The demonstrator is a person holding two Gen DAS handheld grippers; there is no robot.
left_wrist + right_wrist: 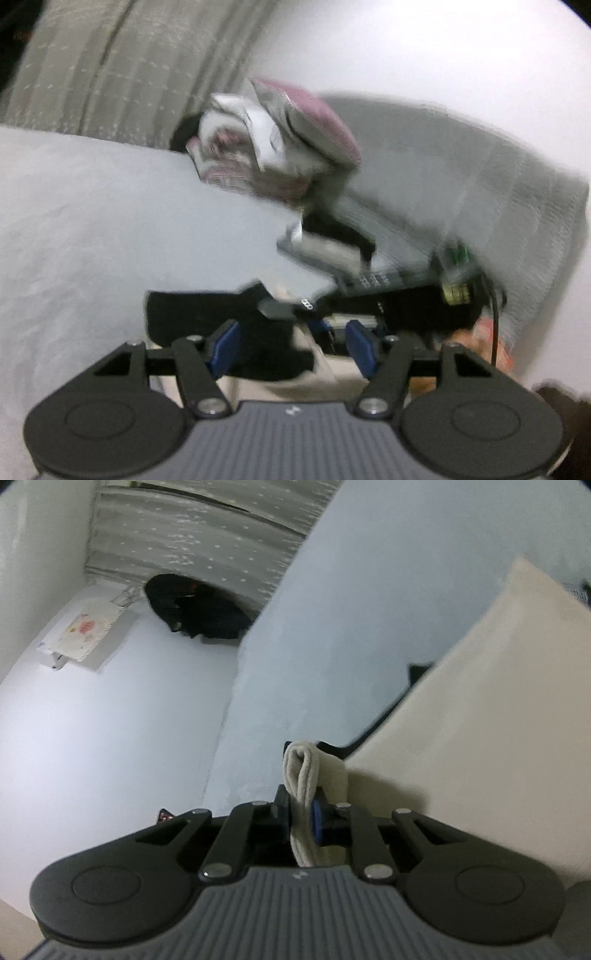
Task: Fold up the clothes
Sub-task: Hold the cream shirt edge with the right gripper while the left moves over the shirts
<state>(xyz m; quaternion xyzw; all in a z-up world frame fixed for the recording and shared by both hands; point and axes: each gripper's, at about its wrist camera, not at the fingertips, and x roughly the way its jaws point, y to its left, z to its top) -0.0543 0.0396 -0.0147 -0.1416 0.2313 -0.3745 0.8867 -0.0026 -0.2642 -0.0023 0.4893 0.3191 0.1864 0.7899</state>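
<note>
Right gripper (301,821) fingers clamped on cream garment (461,746) fold, left gripper (291,345) fingers apart — nothing held

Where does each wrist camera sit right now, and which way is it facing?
Left wrist: on the left gripper, looking along its open, empty jaws over the white bed toward a clothes heap and curtain; blurred.
Right wrist: on the right gripper, jaws shut on a cream garment, facing across the bed to a black bag below the curtain.
Shared: bed, curtain, cream garment; the left view also shows the other gripper.
</note>
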